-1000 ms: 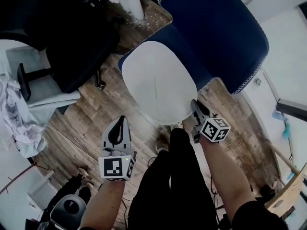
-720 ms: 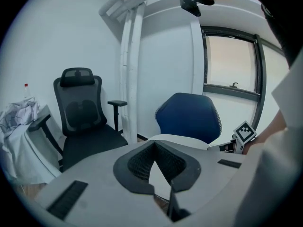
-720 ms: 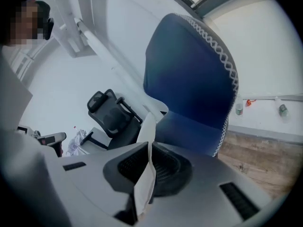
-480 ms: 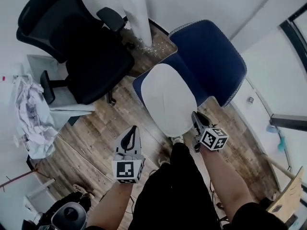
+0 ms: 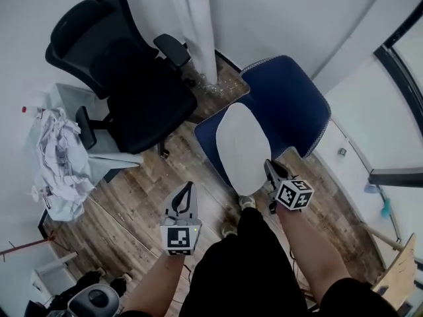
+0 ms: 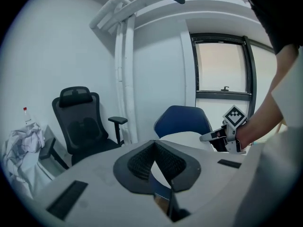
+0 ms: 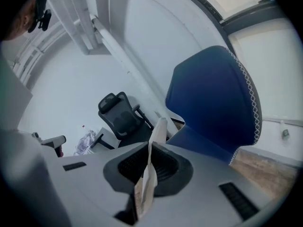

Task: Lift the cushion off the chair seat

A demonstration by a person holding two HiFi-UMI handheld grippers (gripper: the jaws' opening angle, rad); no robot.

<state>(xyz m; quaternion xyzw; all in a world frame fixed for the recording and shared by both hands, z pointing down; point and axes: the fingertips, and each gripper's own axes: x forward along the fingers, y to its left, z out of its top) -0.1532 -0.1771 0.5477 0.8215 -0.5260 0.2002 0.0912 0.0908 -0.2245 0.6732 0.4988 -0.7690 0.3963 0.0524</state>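
Above blue chair, white cushion clamped in right tongs

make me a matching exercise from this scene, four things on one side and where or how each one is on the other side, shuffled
Things:
1. cushion
2. left tongs
3. black office chair
4. crumpled cloth

Place or state:
a. heaped near the head view's left edge
b. shut, with nothing between them
c. white, its edge pinched in the right tongs
d. stands to the left of the blue chair in the head view

Pairs: 1-c, 2-b, 3-d, 4-a
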